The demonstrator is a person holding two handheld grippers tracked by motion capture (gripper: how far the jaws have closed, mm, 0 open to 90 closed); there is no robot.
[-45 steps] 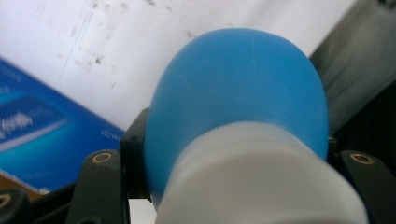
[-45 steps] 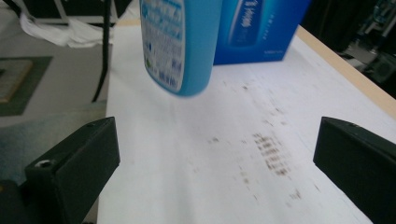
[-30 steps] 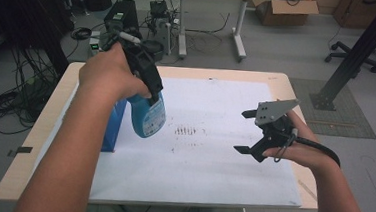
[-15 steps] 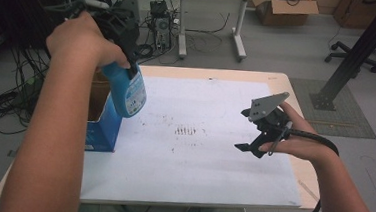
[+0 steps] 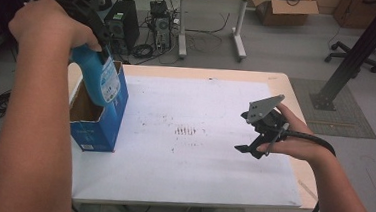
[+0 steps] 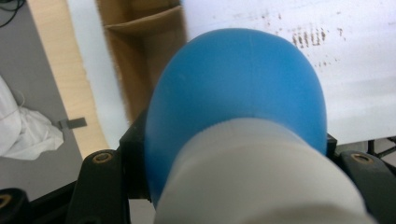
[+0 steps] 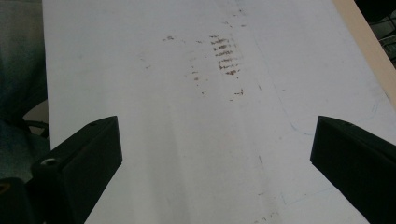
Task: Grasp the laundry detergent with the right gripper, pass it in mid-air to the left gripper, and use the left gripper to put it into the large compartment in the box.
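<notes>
Tongs on the right (image 5: pixel 247 150) rest wide apart over the white sheet (image 5: pixel 197 162) on the desk (image 5: pixel 297 93), idle and out of the way. Farther off, the left tongs (image 5: pixel 89 21) stand clamped on the blue bottle (image 5: pixel 98 77), raised above the open box (image 5: pixel 94 124), probably to lower it inside.

Even, soft indoor light; shadows faint. High view slightly dim and grainy, raised forearm soft at the left edge. Left gripper view: blue bottle (image 6: pixel 243 98) pressed close to the lens, badly out of focus. Right gripper view: white sheet (image 7: pixel 187 140) bright, mildly washed out; stains sharp.
</notes>
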